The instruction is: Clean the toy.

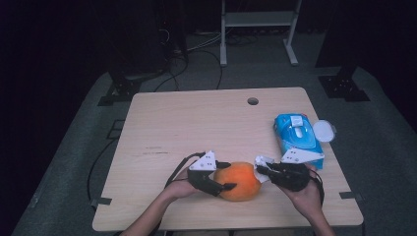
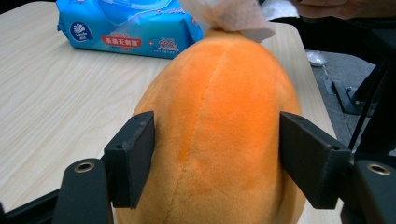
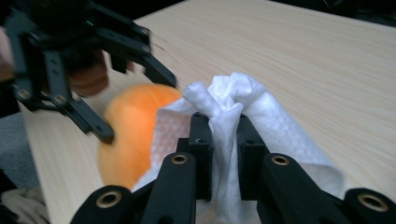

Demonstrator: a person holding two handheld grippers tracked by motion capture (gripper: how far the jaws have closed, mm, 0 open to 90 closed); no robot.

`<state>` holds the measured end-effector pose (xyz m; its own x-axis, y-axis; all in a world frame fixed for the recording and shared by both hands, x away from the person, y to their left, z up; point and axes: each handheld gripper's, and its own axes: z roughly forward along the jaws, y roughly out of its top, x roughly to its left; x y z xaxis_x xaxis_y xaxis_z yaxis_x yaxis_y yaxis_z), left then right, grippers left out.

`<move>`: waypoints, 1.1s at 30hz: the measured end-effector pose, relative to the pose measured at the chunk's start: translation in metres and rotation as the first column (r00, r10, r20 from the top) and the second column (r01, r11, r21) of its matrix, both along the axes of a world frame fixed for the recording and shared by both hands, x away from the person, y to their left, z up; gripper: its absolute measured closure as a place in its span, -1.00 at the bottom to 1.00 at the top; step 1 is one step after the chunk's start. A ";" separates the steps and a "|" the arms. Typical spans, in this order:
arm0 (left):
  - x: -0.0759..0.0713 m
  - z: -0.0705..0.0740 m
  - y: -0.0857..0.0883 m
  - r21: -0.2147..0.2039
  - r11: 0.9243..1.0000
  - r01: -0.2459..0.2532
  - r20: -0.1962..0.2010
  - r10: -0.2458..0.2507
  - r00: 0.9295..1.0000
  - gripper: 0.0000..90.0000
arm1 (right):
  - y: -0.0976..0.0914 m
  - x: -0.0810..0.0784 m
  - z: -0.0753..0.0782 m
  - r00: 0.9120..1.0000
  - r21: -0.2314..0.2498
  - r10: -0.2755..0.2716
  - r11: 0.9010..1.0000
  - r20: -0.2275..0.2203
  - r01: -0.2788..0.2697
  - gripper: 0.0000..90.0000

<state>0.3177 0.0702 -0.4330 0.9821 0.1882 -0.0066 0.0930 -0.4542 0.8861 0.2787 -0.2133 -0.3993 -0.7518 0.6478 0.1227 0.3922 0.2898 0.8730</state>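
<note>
A dim room with grey flooring (image 1: 69, 147) surrounds a pale wood-grain table (image 1: 196, 123), rectangular with rounded corners and a small round hole (image 1: 253, 101) near its far edge. A white metal frame (image 1: 258, 19) stands on the floor beyond it.

An orange plush toy (image 1: 239, 181), egg-shaped and fuzzy with a stitched seam down its middle, lies on the near part of the table. The left gripper (image 1: 222, 176) has its two black jaws clamped on the toy's sides, the flat pads pressing into the soft pile. Beyond the right gripper's (image 1: 259, 170) fingers lies a glossy blue pack of wet wipes (image 1: 296, 139), with a round white lid (image 1: 323, 131) just beside it.

The right gripper's jaws are pinched together on a crumpled white wipe (image 3: 227, 105), thin and dimpled, which bunches above the fingertips and lies against the toy's end. In the left gripper view the wipe sits at the toy's far tip.
</note>
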 end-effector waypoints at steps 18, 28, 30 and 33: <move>-0.007 0.005 -0.009 0.001 0.999 -0.047 0.000 0.047 0.999 -0.44 | 0.019 0.000 -0.003 0.998 -0.038 0.059 0.998 -0.001 -0.059 0.76; -0.004 0.004 -0.009 -0.013 0.997 -0.077 -0.045 0.076 0.996 -0.56 | -0.001 0.007 -0.009 0.999 -0.026 0.022 0.999 -0.034 -0.023 0.76; -0.007 0.007 -0.012 -0.003 0.996 -0.087 -0.056 0.087 0.995 -0.53 | -0.001 0.008 -0.008 0.999 -0.039 -0.018 0.999 -0.035 0.017 0.76; -0.010 0.010 -0.015 0.016 0.998 -0.066 -0.047 0.067 0.997 -0.55 | 0.001 0.005 -0.003 0.999 -0.059 -0.034 0.998 -0.014 0.033 0.76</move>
<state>0.3079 0.0556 -0.4234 0.9661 0.2534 -0.0502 0.1655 -0.4582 0.8733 0.2838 -0.2124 -0.4020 -0.7281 0.6790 0.0942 0.4151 0.3274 0.8488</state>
